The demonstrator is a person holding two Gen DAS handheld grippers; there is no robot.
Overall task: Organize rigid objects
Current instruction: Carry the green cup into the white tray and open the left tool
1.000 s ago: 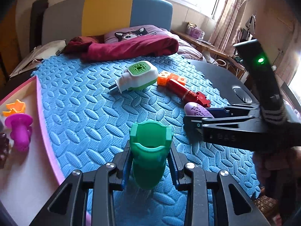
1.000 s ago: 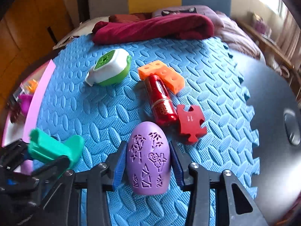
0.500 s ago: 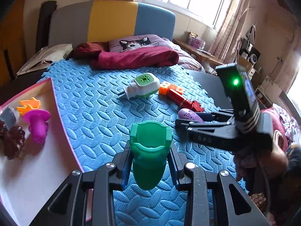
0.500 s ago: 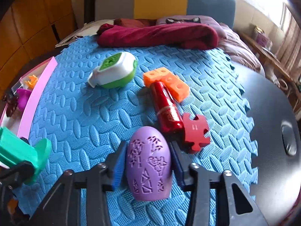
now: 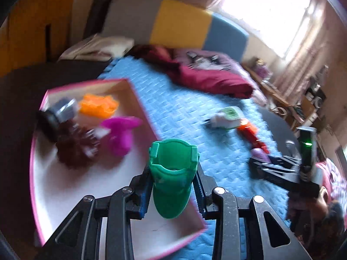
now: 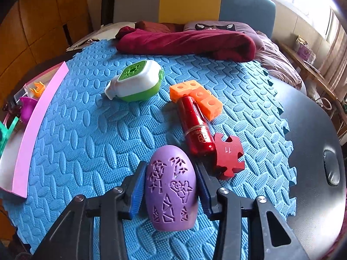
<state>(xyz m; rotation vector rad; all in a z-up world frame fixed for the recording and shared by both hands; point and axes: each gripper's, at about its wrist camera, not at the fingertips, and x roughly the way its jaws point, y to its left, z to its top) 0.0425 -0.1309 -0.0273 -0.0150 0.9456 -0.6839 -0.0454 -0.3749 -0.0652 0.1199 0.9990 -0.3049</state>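
Note:
My left gripper (image 5: 172,189) is shut on a green plastic cup-shaped piece (image 5: 172,179) and holds it over the near right part of the pink-rimmed white tray (image 5: 65,195). The tray holds an orange crown piece (image 5: 98,106), a magenta mushroom-shaped piece (image 5: 120,133), a dark brown spiky piece (image 5: 76,146) and a grey-black item (image 5: 58,113). My right gripper (image 6: 170,191) is shut on a purple carved egg (image 6: 170,190) just above the blue foam mat (image 6: 86,130). On the mat lie a white-and-green plug-in device (image 6: 135,81), an orange block piece (image 6: 196,96), a red cylinder (image 6: 196,125) and a red puzzle piece (image 6: 227,158).
A dark red blanket (image 6: 186,41) and a cat-print pillow (image 6: 216,27) lie at the mat's far edge. Black tabletop (image 6: 314,140) extends to the right of the mat. The tray's pink wall (image 6: 36,121) borders the mat on the left. A person's hand (image 5: 308,203) holds the right gripper.
My left gripper has swung left with the green piece, from above the blue mat to above the tray. The right gripper has stayed in place with the purple egg.

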